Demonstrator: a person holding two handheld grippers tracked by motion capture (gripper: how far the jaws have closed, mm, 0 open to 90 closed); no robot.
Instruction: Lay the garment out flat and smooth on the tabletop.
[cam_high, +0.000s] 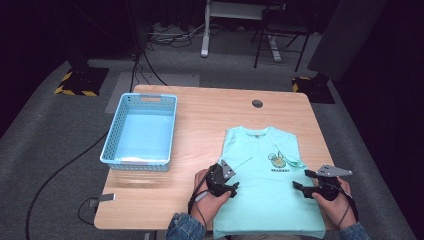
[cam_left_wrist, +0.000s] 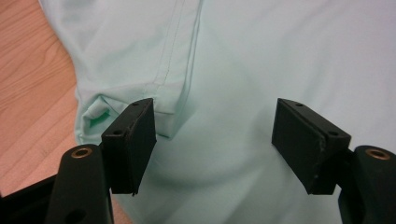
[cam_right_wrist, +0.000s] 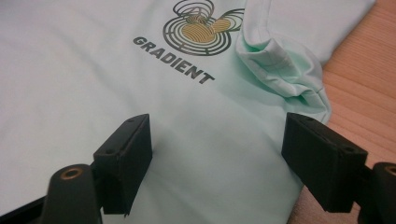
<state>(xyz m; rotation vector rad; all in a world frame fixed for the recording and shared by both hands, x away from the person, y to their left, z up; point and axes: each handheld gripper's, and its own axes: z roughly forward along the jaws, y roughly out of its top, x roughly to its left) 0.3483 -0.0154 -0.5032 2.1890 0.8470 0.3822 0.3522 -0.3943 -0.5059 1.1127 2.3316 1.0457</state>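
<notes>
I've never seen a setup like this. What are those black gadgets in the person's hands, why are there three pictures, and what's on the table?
No robot here: a person holds a hand-held gripper in each hand, the left gripper and the right gripper. The high view looks down on the table from above. The other two pictures come from a small camera riding on each gripper, looking along its two black jaws. On the table lies a mint-green T-shirt, sleeves folded in, with the print GRADIENT, and beside it a blue basket, empty as far as one can see. Both grippers hover over the shirt with open jaws; nothing is held.
</notes>
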